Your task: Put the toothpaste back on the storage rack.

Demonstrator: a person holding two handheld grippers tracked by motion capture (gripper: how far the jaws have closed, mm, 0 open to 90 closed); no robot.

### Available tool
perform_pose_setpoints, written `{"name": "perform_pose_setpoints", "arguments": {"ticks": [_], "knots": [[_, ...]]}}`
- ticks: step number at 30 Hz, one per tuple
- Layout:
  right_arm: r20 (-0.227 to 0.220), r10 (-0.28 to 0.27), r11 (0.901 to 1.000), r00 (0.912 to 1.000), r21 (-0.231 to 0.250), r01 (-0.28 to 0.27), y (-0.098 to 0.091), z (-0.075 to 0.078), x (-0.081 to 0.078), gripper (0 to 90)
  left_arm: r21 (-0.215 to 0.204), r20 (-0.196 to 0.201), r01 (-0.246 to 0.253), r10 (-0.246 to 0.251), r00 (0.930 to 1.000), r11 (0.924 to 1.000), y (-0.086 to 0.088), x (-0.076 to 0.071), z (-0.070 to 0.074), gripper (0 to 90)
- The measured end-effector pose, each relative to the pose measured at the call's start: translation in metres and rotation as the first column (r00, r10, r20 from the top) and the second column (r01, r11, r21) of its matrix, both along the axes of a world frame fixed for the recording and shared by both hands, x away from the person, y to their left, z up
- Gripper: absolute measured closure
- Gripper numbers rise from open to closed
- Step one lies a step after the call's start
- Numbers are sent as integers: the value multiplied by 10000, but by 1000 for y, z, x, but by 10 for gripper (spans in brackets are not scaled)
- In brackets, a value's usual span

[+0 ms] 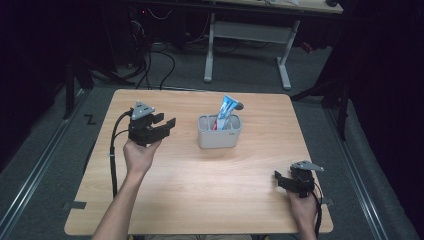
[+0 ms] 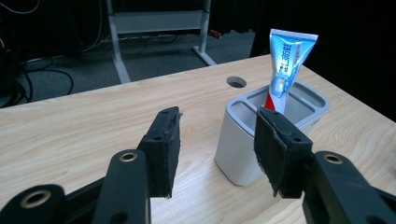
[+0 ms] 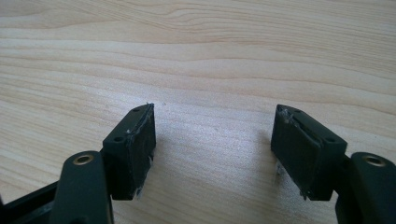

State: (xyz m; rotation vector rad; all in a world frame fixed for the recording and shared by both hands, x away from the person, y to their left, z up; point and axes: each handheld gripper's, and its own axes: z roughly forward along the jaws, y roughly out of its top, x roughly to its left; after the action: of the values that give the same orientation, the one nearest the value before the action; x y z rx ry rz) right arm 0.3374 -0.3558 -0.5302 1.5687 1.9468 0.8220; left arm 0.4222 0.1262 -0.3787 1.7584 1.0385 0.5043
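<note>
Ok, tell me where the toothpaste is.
High view: the toothpaste stands tilted in the grey holder near the table's middle, right of the left gripper.

- The bench [image 1: 200, 200] has a pale wood-grain top with rounded corners, and a round cable hole [image 2: 236, 82] is cut through it near the far edge.
- A second table with a white frame [image 1: 248, 35] stands on the floor beyond the bench, well apart from it.
- Black cables [image 1: 162, 62] lie looped on the grey floor [image 1: 45, 150] at the far left.
- A metal rail [image 1: 35, 172] runs along the floor beside the left edge of the bench.
</note>
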Motion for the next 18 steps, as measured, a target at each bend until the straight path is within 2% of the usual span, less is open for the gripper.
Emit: {"name": "perform_pose_setpoints", "arguments": {"ticks": [18], "knots": [[8, -29, 10000, 10000, 7, 29, 0, 0, 0, 309, -285, -136, -441, 437, 9990, 9986, 27, -14, -14, 511]]}}
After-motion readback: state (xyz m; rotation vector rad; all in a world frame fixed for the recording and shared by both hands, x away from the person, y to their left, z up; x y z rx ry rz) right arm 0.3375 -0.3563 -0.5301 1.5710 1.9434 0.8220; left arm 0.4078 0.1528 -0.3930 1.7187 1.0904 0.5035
